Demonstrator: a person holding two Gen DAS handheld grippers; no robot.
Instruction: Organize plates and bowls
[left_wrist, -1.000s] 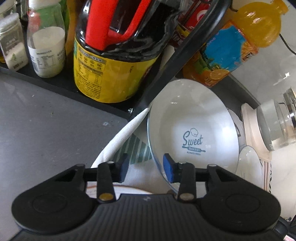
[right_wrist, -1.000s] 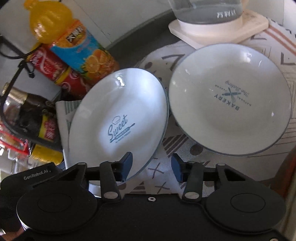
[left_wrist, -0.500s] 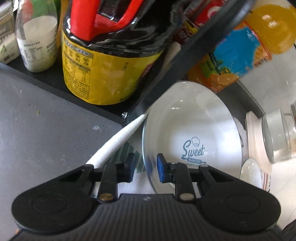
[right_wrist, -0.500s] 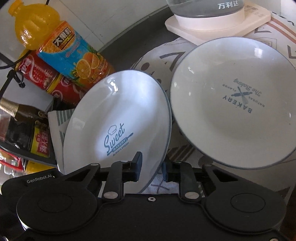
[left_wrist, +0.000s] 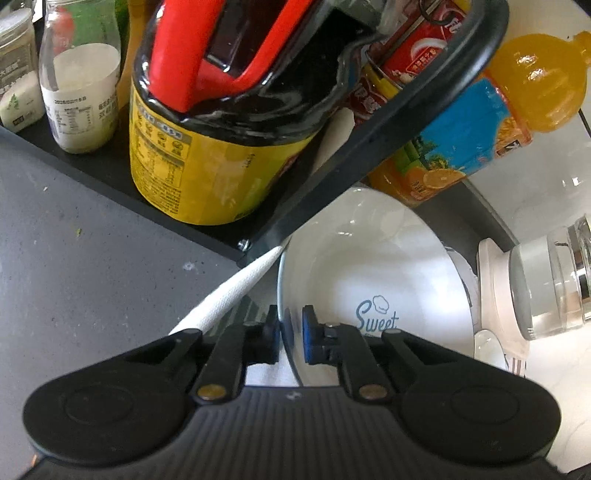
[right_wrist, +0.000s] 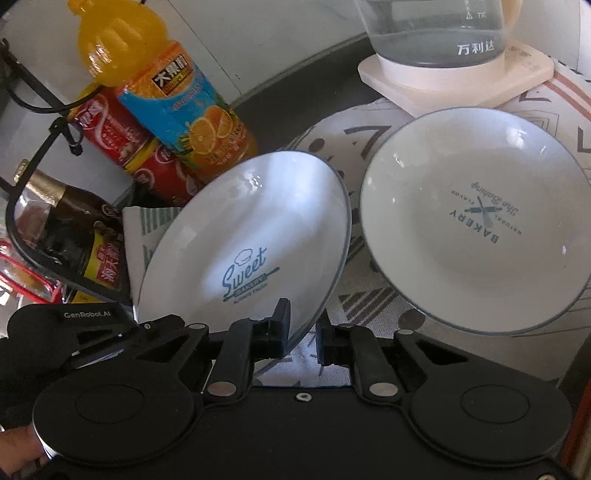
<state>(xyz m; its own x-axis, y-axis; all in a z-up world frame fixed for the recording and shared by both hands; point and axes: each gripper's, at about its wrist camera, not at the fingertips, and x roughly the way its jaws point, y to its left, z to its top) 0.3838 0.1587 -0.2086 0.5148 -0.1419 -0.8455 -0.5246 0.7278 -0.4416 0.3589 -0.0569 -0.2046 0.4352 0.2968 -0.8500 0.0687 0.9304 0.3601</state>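
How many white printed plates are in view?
2: the Sweet plate, tilted, rim between both grippers' pads; the Bakery plate to its right on the patterned cloth. Others may be hidden.

Tilted "Sweet" plate beside level "Bakery" plate

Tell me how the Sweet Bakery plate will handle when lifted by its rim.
The Sweet Bakery plate looks glazed and glossy, so probably slippery under the pads. It seems rigid ceramic: stiff, likely chips if knocked against the second plate. Both the right gripper and left gripper pinch its rim, which should limit tilting.
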